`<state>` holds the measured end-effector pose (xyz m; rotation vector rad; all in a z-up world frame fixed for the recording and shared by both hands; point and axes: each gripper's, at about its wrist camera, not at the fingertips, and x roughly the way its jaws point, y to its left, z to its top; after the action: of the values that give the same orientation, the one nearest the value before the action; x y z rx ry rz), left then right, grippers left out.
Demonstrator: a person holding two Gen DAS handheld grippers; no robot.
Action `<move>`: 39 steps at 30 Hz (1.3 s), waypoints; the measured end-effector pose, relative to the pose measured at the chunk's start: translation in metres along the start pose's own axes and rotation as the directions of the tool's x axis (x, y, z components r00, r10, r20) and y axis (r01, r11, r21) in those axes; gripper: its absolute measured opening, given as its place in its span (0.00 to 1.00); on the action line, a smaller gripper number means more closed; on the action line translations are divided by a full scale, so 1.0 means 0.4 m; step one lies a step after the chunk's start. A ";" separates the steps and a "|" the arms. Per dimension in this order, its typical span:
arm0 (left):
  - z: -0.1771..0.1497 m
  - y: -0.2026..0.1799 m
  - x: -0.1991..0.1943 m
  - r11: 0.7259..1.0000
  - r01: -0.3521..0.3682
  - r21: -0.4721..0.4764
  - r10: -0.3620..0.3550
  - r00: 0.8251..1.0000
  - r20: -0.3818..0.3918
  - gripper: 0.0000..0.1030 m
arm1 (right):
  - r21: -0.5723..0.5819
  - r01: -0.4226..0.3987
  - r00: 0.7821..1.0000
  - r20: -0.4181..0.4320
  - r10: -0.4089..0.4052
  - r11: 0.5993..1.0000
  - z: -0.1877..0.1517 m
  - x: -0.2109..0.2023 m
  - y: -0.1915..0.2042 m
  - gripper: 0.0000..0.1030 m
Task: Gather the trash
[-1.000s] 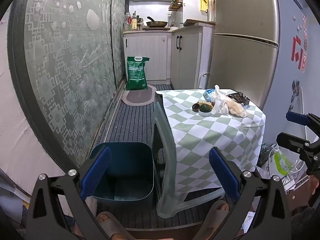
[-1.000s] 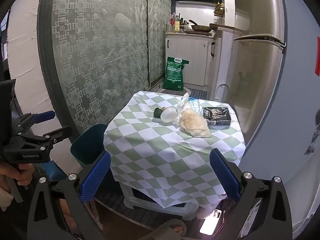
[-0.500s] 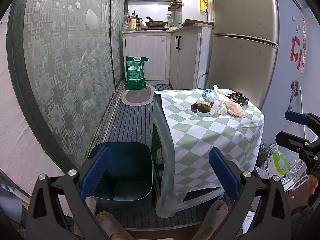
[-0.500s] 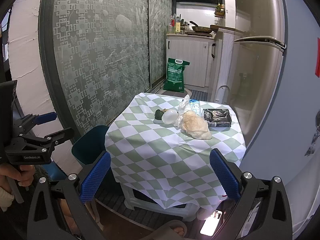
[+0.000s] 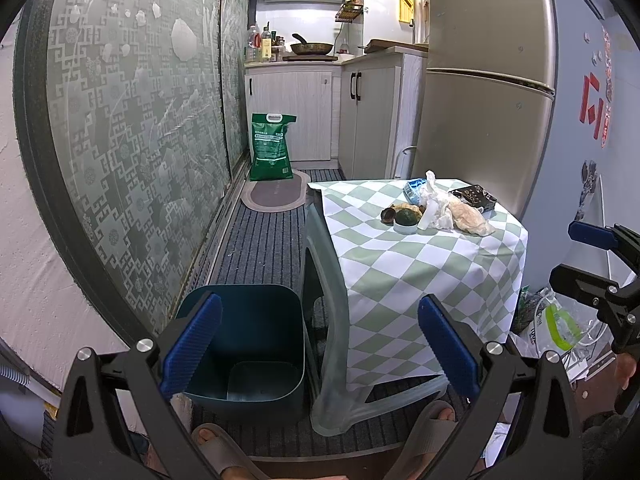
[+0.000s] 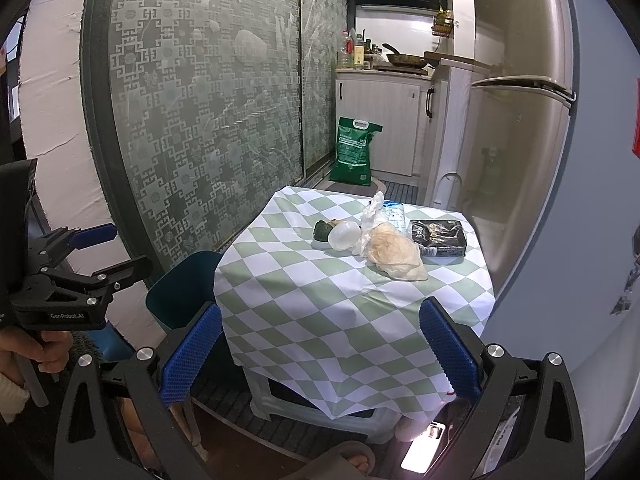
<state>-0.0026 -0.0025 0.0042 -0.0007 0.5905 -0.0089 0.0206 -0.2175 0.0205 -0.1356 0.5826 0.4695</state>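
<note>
A small table with a green-and-white checked cloth (image 6: pixel 328 292) carries a cluster of trash: a crumpled plastic bag (image 6: pixel 394 254), a white cup (image 6: pixel 344 236), a dark green round item (image 6: pixel 321 231), a black packet (image 6: pixel 440 236) and a blue-white wrapper (image 6: pixel 394 212). The cluster also shows in the left wrist view (image 5: pixel 436 210). A dark teal bin (image 5: pixel 248 344) stands on the floor left of the table. My left gripper (image 5: pixel 320 344) is open and empty above the bin. My right gripper (image 6: pixel 320 352) is open and empty before the table's near edge.
A patterned glass sliding door (image 5: pixel 132 140) runs along the left. A fridge (image 5: pixel 484 92) stands right of the table. A green sack (image 5: pixel 272 148) and a mat lie by the white kitchen cabinets. Plastic bags (image 5: pixel 556 324) lie on the floor at right.
Both grippers have drifted slightly; the table and trash sit a little differently in each view. Both stay open and empty.
</note>
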 end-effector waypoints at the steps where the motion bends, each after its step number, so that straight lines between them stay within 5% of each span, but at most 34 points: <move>1: 0.000 0.000 0.000 1.000 0.000 0.000 0.000 1.000 0.000 0.97 | 0.000 0.000 1.000 0.000 0.000 1.000 0.001 -0.001 0.001 0.97; 39: 0.001 -0.009 0.000 1.000 -0.002 0.001 0.002 1.000 0.000 0.97 | -0.003 -0.001 1.000 0.000 0.001 1.000 0.002 0.001 0.003 0.97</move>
<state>-0.0024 -0.0061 0.0046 0.0009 0.5908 -0.0072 0.0207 -0.2163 0.0208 -0.1381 0.5817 0.4708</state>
